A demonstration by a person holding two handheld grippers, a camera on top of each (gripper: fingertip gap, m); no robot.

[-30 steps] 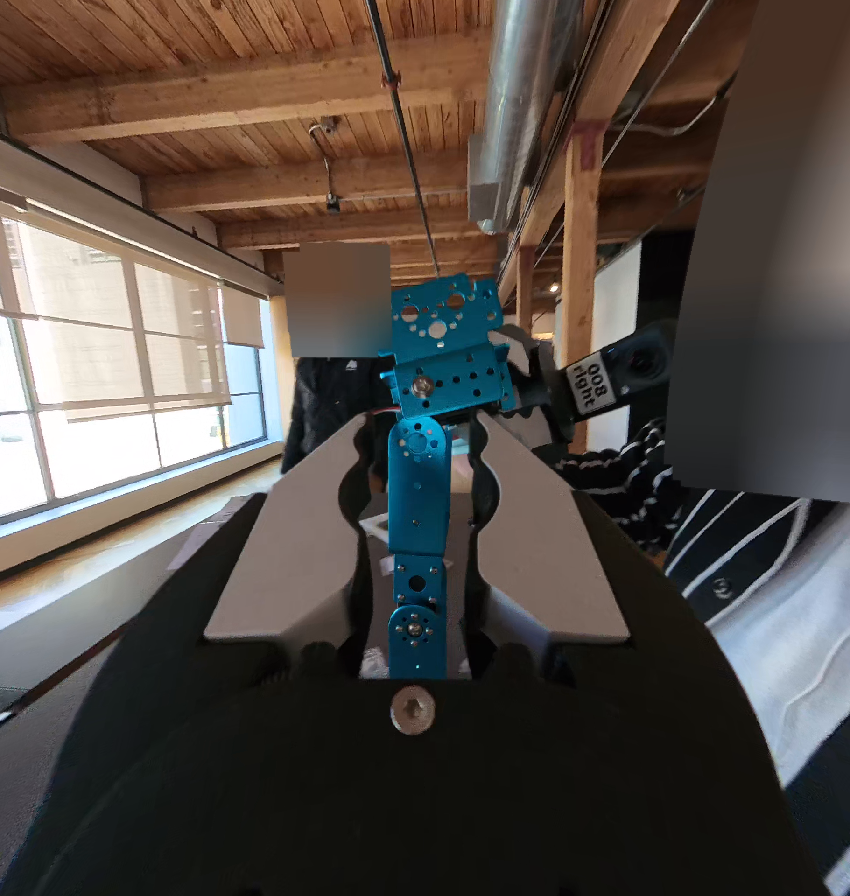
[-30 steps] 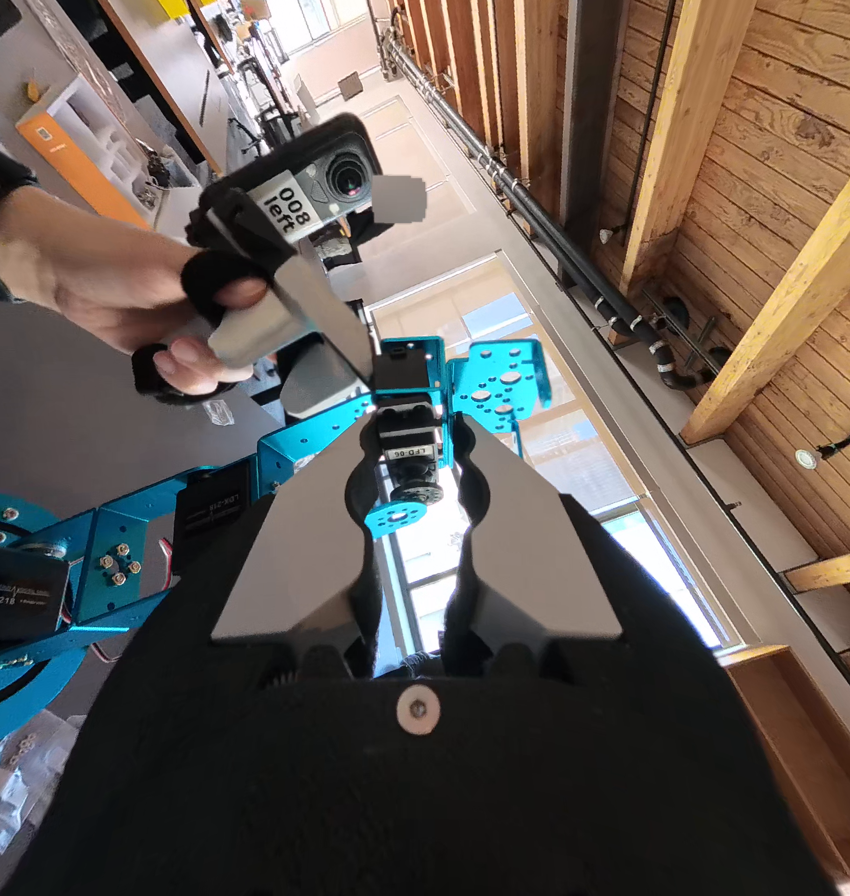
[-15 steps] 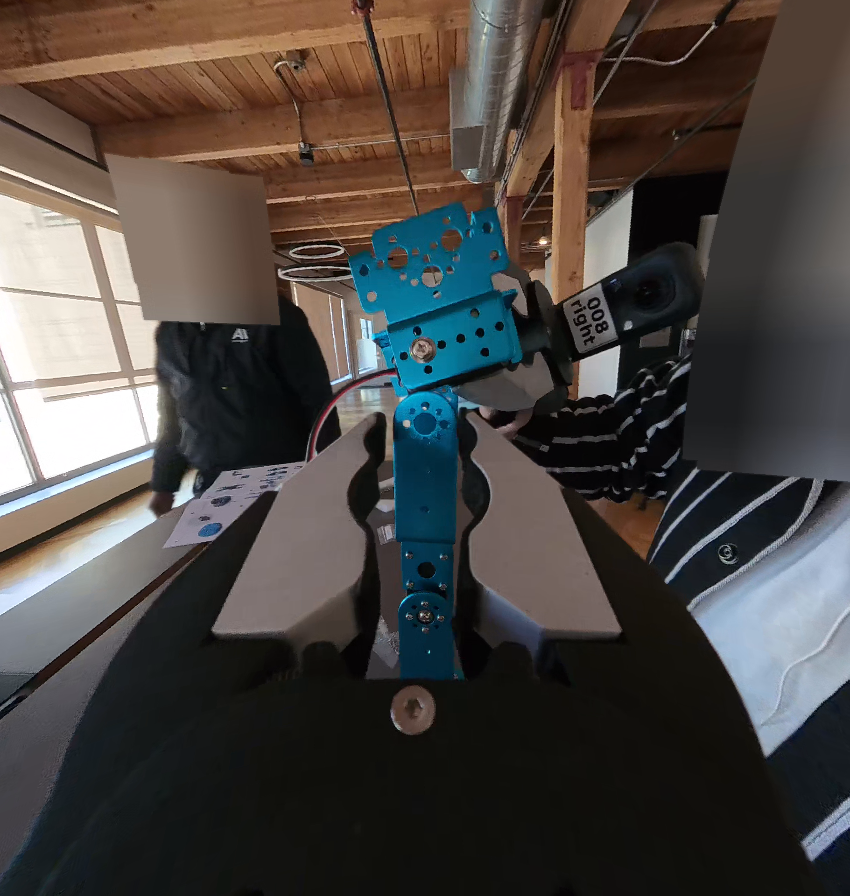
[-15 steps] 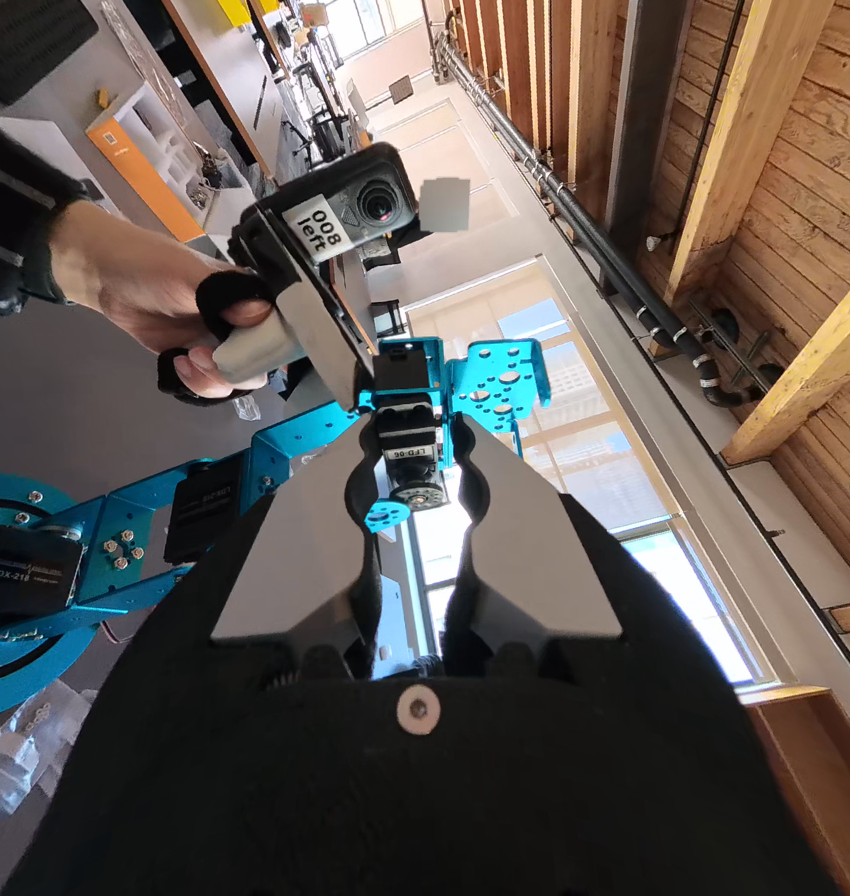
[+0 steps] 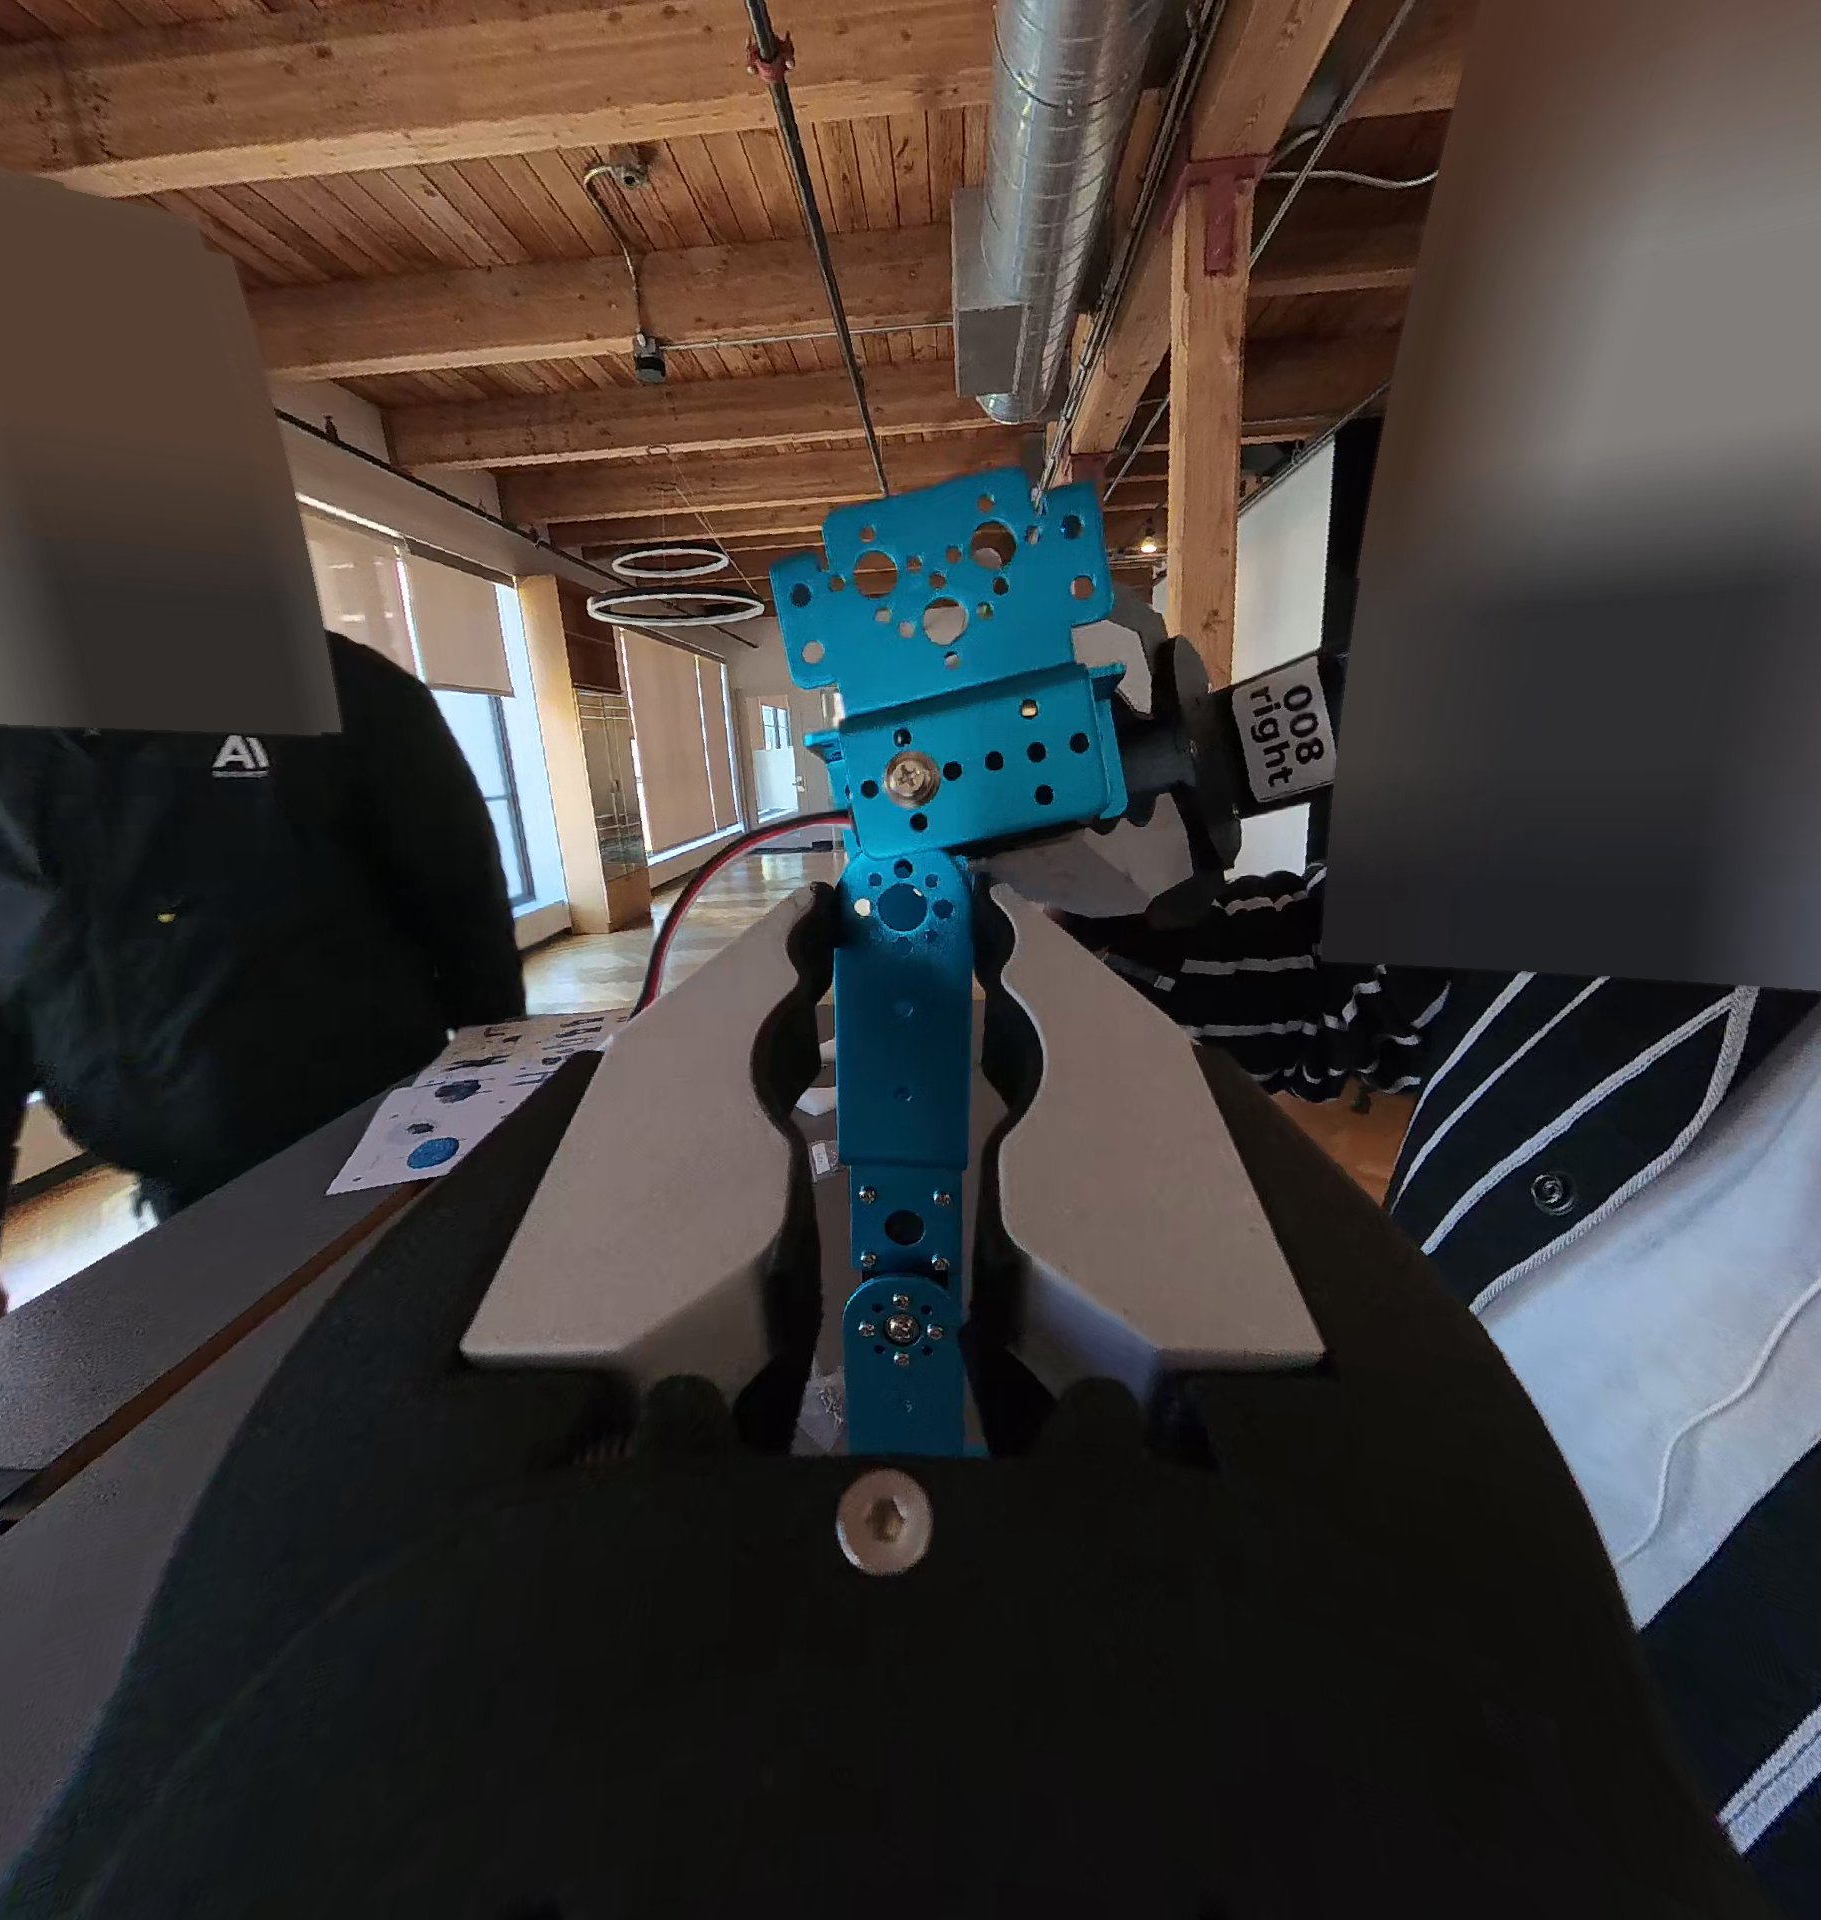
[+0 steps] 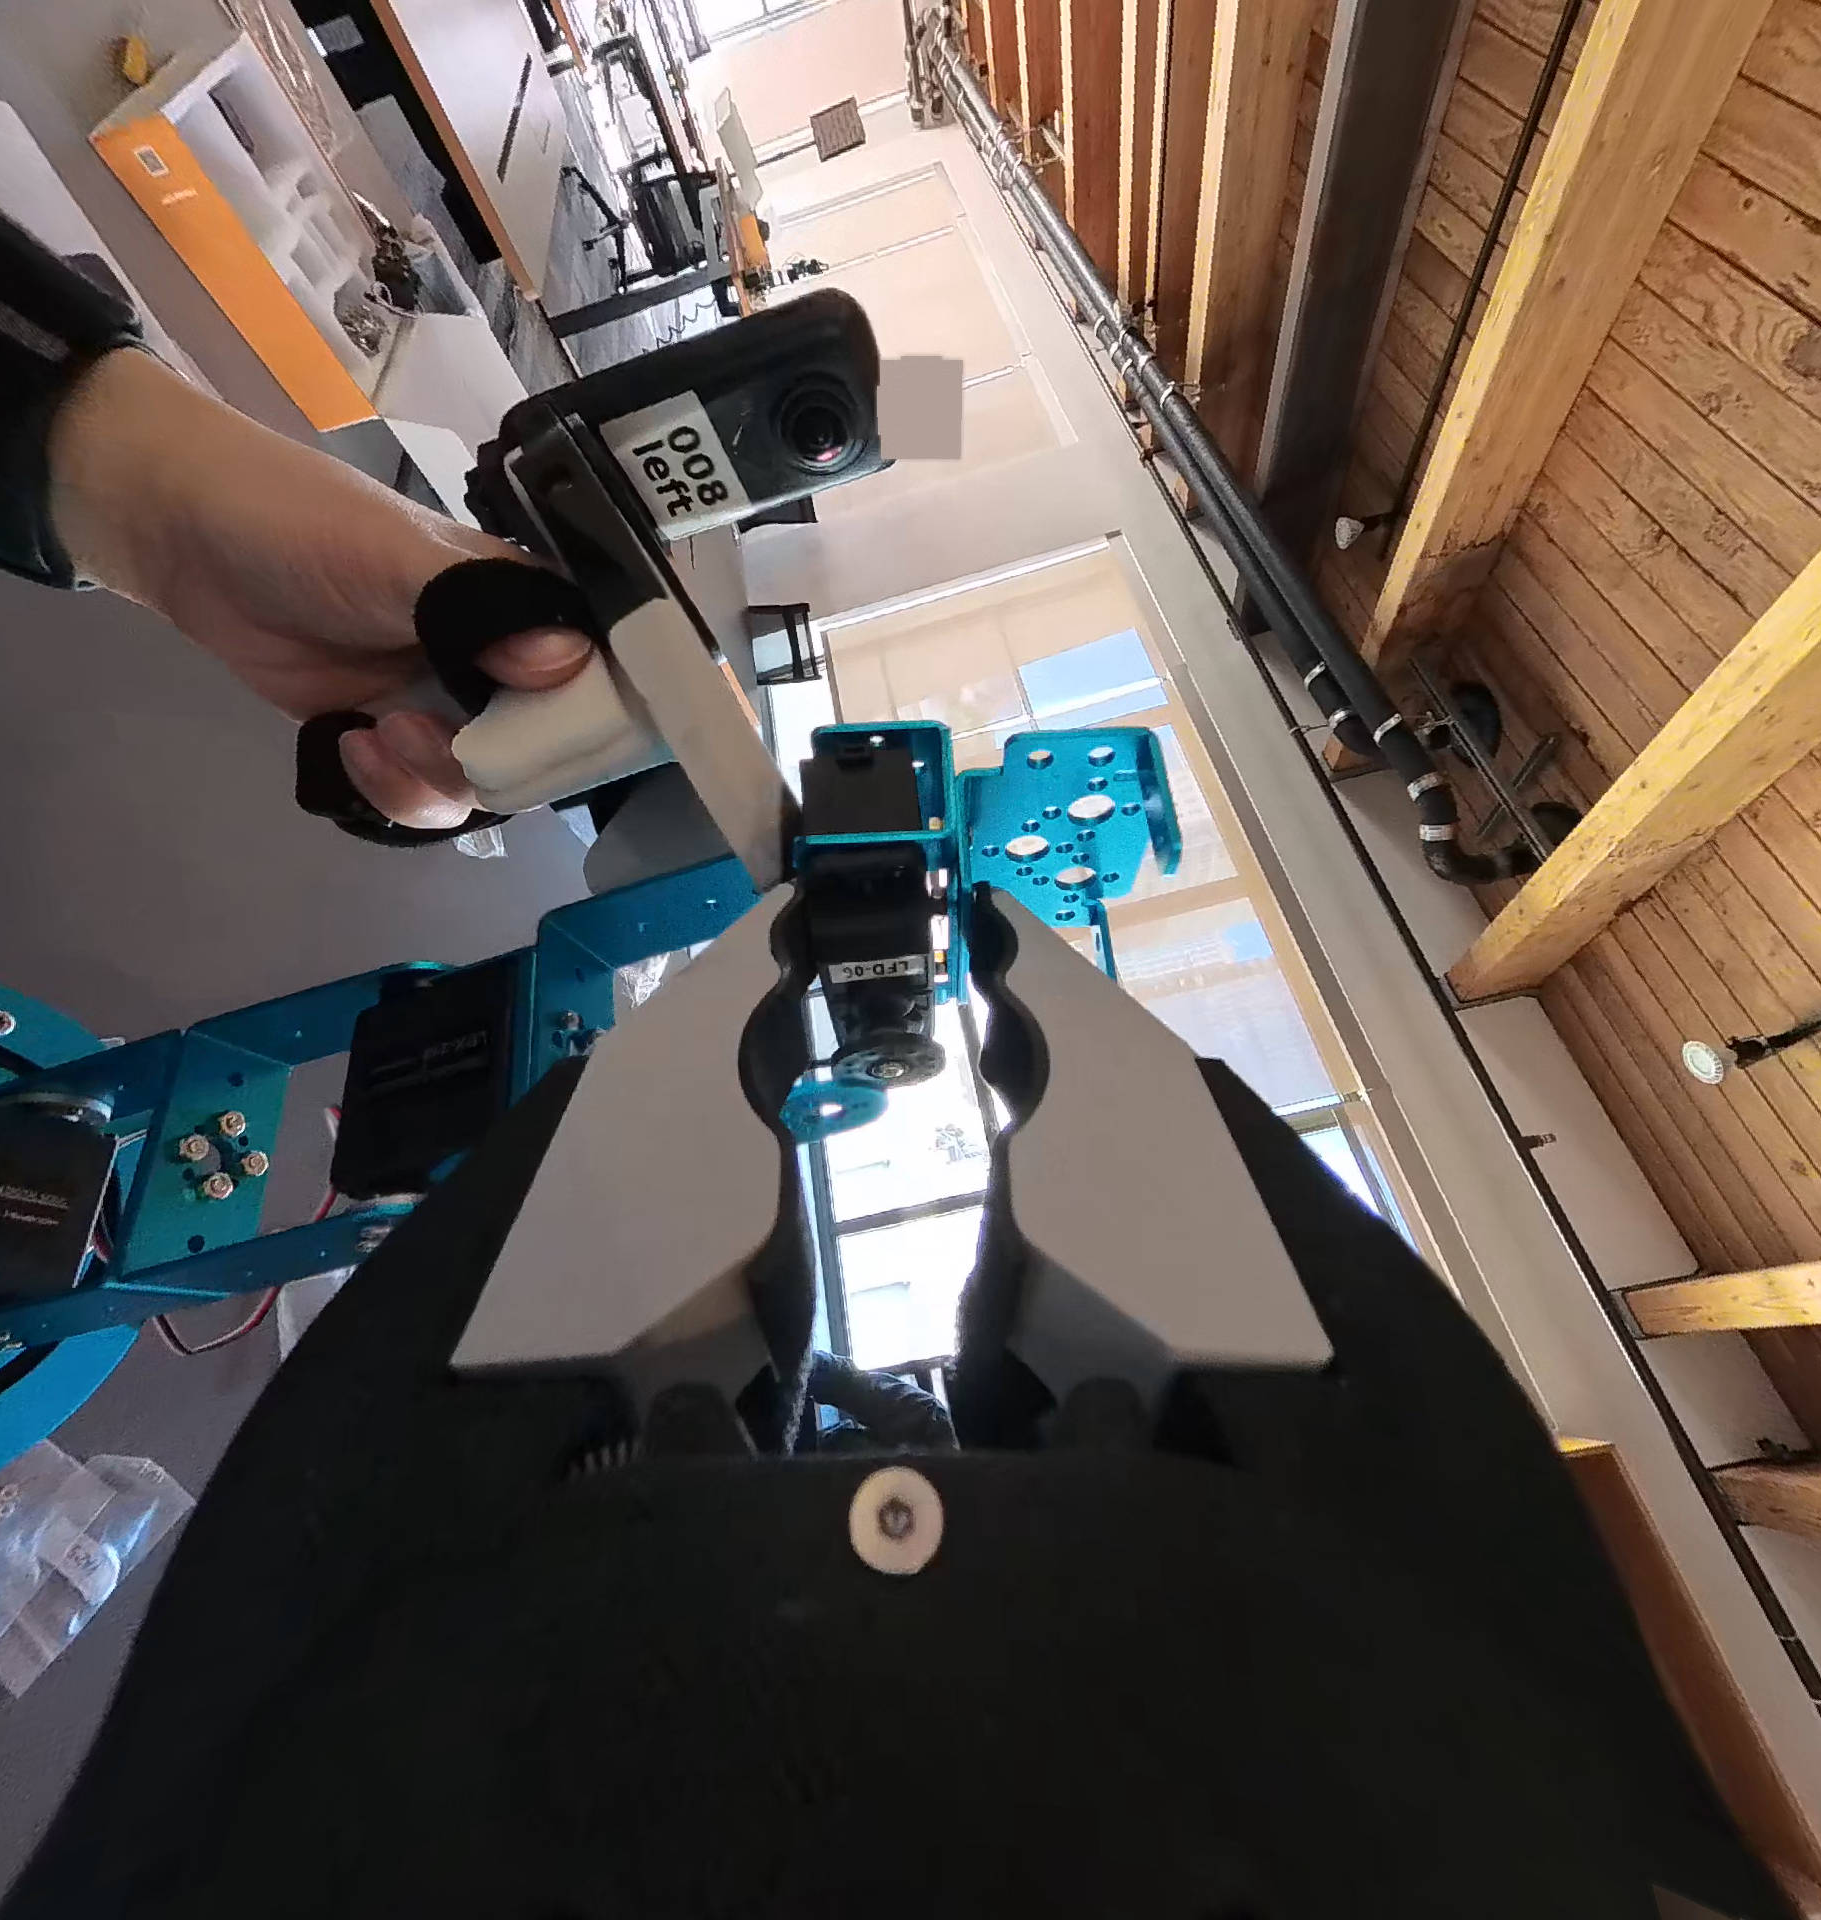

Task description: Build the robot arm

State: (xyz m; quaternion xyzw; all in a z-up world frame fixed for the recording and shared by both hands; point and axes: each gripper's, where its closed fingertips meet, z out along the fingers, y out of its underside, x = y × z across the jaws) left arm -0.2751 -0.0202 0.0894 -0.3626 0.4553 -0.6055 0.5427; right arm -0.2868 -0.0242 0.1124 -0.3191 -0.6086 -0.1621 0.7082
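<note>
Blue bracket arm [image 5: 901, 1049] runs lengthwise between left tongs [image 5: 898, 914], seemingly clamped.

Daylight pours through the windows [image 5: 470, 727], which are blown out to near white in the right wrist view [image 6: 916, 1174]; the wooden ceiling [image 5: 573, 312] is evenly lit; wide-angle bending curves the edges; the near black gripper bodies look soft and dark.
</note>
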